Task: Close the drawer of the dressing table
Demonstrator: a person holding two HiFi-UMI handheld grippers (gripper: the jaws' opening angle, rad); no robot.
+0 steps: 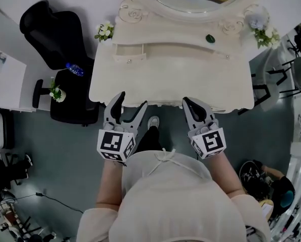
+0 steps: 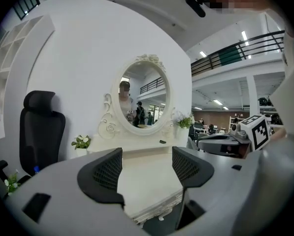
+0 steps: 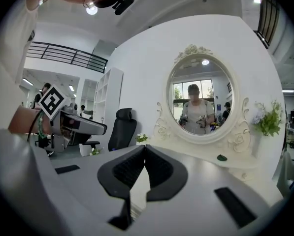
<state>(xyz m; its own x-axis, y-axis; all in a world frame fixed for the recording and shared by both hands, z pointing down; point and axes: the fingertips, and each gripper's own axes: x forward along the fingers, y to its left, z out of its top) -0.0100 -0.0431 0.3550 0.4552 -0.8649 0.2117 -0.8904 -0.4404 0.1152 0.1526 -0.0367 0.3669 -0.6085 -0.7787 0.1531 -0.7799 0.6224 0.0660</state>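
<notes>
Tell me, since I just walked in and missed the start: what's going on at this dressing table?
A person stands at the white dressing table with a gripper in each hand. The left gripper has its jaws apart and the right gripper has its jaws together; neither holds anything. Both sit at the table's front edge. The small drawer at the back left looks slightly pulled out, and neither gripper touches it.

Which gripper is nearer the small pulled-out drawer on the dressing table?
Left. The left gripper hovers at the front edge of the dressing table, roughly in line with the drawer; the right gripper sits farther along that edge.
</notes>
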